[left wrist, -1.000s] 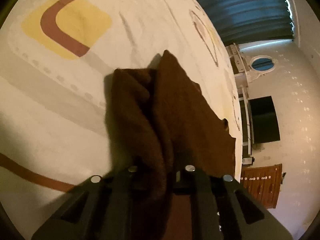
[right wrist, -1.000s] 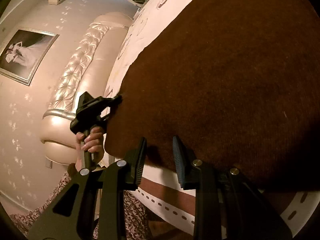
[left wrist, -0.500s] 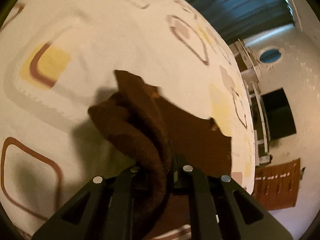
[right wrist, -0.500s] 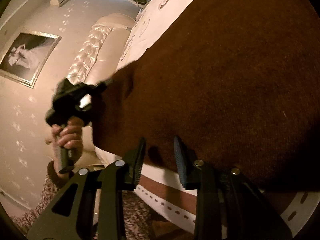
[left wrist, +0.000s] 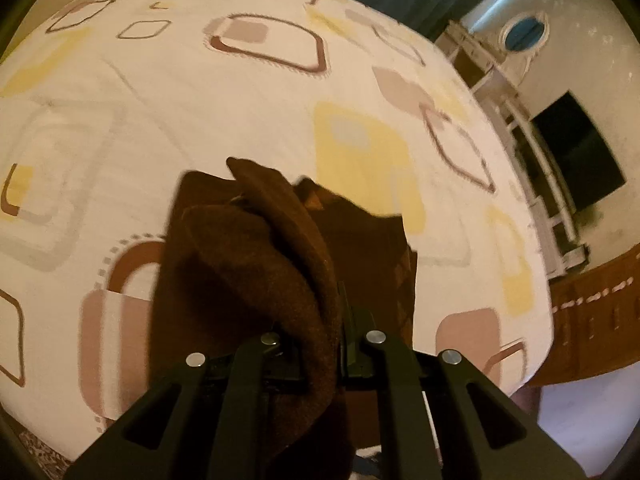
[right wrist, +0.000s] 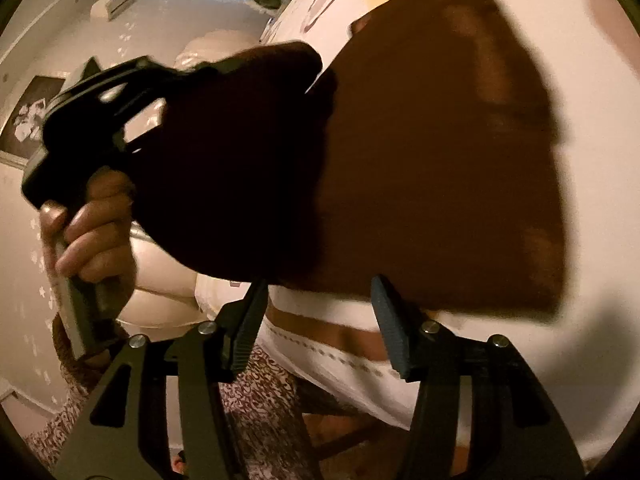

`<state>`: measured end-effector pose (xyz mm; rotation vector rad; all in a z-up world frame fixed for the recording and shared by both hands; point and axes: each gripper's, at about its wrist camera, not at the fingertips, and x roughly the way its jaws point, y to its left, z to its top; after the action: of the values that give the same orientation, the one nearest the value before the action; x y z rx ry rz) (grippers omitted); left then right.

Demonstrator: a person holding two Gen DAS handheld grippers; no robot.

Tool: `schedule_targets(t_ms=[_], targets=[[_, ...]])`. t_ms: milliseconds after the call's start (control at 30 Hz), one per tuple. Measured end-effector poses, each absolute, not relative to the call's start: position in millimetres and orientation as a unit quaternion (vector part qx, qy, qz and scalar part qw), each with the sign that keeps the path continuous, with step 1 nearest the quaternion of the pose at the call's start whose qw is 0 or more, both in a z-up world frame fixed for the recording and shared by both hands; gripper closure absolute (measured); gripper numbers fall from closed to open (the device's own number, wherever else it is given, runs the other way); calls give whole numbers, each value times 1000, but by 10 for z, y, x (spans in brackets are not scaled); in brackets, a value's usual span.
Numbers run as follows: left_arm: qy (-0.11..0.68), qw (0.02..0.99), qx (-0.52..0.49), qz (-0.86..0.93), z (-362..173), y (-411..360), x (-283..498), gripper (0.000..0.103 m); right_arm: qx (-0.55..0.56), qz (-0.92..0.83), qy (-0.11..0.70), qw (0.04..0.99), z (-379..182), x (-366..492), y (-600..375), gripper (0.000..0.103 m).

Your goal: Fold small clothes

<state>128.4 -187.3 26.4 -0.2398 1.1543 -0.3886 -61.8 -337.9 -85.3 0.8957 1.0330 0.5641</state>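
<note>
One brown cloth (right wrist: 440, 184) is spread on the bed (left wrist: 240, 92), with one corner lifted above the bed. It is clamped by the left gripper (left wrist: 320, 340); the right gripper (right wrist: 316, 320) is held open near its edge. The fold could slip or bunch crookedly.

Left tongs (left wrist: 320, 344) are clamped tight, raised in a hand (right wrist: 92, 236); right tongs (right wrist: 316, 320) gape wide.
</note>
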Motion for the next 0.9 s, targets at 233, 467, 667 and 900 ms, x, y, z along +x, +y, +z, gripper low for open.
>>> schedule_targets(t_ms=[233,467,667,900], targets=[[545,824,-58,-144,-63,-2421,1170,93,423,240,447,751,-956,-1020,-3846,48],[530,841,-7,-103,-239,-2685,1042,92,446,255,413,752,-1081,-1265,-4063,48],[524,848,12,-76,-307,-2788,987,92,454,271,390,754,-1120,-1261,-4035,48],[520,851,35,-62,-388,-2912,964,91,507,284,369,725,-1214,-1314,-4241,48]])
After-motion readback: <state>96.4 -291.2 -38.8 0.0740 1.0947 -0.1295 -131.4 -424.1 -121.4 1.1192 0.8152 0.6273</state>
